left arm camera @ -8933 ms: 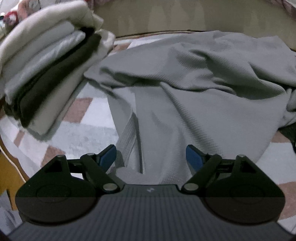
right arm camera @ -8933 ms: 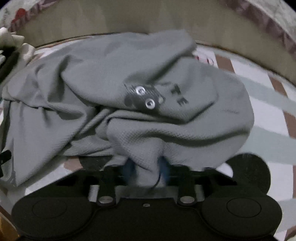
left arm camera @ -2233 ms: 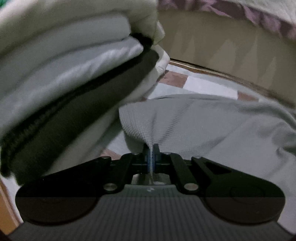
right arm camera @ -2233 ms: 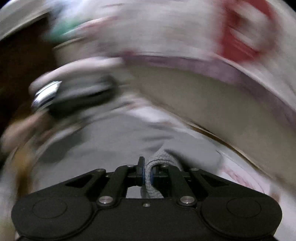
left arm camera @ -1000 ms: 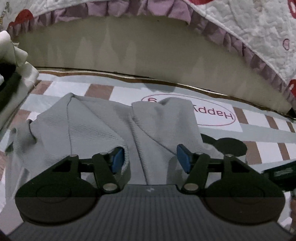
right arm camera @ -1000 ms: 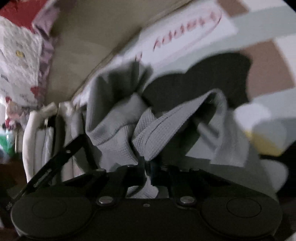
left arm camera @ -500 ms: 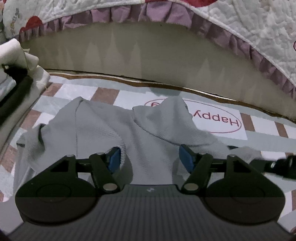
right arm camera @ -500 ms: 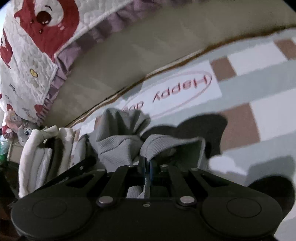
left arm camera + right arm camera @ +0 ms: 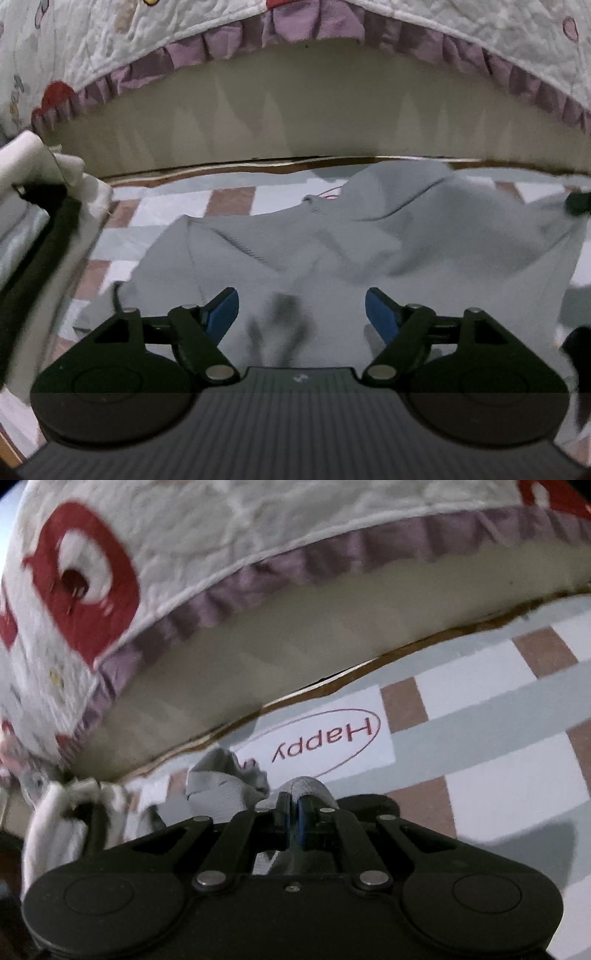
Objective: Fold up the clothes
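A grey knit garment lies rumpled on the checked mat, with part of it lifted toward the right. My left gripper is open and empty, just above the garment's near part. My right gripper is shut on a fold of the grey garment, which bunches up just past its fingertips. In the left wrist view the right gripper shows only as a dark blur at the right edge.
A stack of folded clothes stands at the left, also in the right wrist view. A bed edge with a quilted, purple-frilled cover runs along the back. The mat's "Happy" print lies to the right.
My right gripper has pulled the garment to the right, spreading it wider across the mat and over the "Happy" print in the left view. My left gripper stays open and has moved closer over the cloth.
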`<state>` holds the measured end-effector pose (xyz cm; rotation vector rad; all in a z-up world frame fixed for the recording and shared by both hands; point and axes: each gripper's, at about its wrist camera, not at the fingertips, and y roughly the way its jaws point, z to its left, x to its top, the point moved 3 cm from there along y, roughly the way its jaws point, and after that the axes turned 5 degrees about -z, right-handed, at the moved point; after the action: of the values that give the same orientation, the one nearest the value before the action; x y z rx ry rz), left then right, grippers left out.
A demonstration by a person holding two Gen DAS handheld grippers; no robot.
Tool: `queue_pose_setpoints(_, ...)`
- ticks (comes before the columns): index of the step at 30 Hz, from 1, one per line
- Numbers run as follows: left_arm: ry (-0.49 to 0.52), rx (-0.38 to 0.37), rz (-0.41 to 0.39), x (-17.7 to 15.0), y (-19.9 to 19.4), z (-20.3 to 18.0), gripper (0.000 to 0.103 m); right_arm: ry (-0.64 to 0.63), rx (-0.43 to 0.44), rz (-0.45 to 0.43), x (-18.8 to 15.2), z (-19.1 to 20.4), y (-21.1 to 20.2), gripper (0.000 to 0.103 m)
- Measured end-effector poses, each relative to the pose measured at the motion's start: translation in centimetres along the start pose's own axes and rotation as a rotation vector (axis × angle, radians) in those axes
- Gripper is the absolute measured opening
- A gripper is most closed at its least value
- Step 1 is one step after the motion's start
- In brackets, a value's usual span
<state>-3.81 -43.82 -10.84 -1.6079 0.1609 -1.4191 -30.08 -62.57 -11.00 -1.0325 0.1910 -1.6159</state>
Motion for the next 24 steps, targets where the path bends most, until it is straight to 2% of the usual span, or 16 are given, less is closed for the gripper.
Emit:
queue_pose_setpoints(4,0.030,0.007,-0.011,-0.8,0.4,0.9,0.075,-0.002,-0.007,-0.032,1.1,-0.9,-0.8,0.006)
queue_pose_setpoints(5,0.029,0.002,-0.013,-1.0,0.5,1.2,0.065,-0.003,-0.005,-0.035,1.4,-1.2,-0.9,0.006)
queue_pose_setpoints(6,0.035,-0.003,-0.010,-1.2,0.7,1.5,0.037,-0.007,-0.005,-0.037,1.7,-1.4,-1.0,0.006)
queue_pose_setpoints(8,0.056,0.020,-0.005,-1.4,1.1,2.0,0.001,-0.044,-0.041,-0.045,2.1,-1.5,-0.8,0.006)
queue_pose_setpoints(9,0.069,0.046,-0.008,-1.3,1.2,2.4,0.000,-0.063,-0.058,-0.047,2.2,-1.5,-0.6,0.006)
queue_pose_setpoints(12,0.080,0.168,-0.100,-0.2,0.2,4.7,0.000,-0.080,-0.057,-0.050,2.4,-1.4,0.0,0.006)
queue_pose_setpoints(15,-0.011,0.272,-0.133,0.8,-0.8,8.5,0.000,0.023,0.068,-0.085,2.9,-2.1,-0.6,0.006)
queue_pose_setpoints(16,-0.041,0.274,-0.124,0.8,-0.9,9.5,0.000,0.029,0.058,-0.093,3.0,-2.4,-0.8,0.006)
queue_pose_setpoints(17,-0.059,0.255,-0.111,0.7,-1.0,10.1,0.001,0.032,0.044,-0.099,3.2,-2.6,-0.9,0.006)
queue_pose_setpoints(19,-0.071,0.171,-0.091,0.3,-0.9,10.0,0.006,-0.037,-0.071,-0.081,2.8,-2.6,-0.3,0.006)
queue_pose_setpoints(20,-0.060,0.129,-0.083,0.2,-0.7,9.2,0.016,-0.080,-0.129,-0.062,2.5,-2.4,0.2,0.006)
queue_pose_setpoints(21,-0.049,0.088,-0.074,0.0,-0.5,8.5,0.038,-0.102,-0.161,-0.052,2.4,-2.3,0.6,0.006)
queue_pose_setpoints(23,-0.030,0.010,-0.081,-0.1,-0.1,6.5,0.062,-0.110,-0.177,-0.038,2.1,-2.3,1.3,0.006)
queue_pose_setpoints(24,-0.021,-0.029,-0.092,0.0,0.2,5.3,0.063,-0.093,-0.175,-0.037,2.1,-2.5,1.3,0.006)
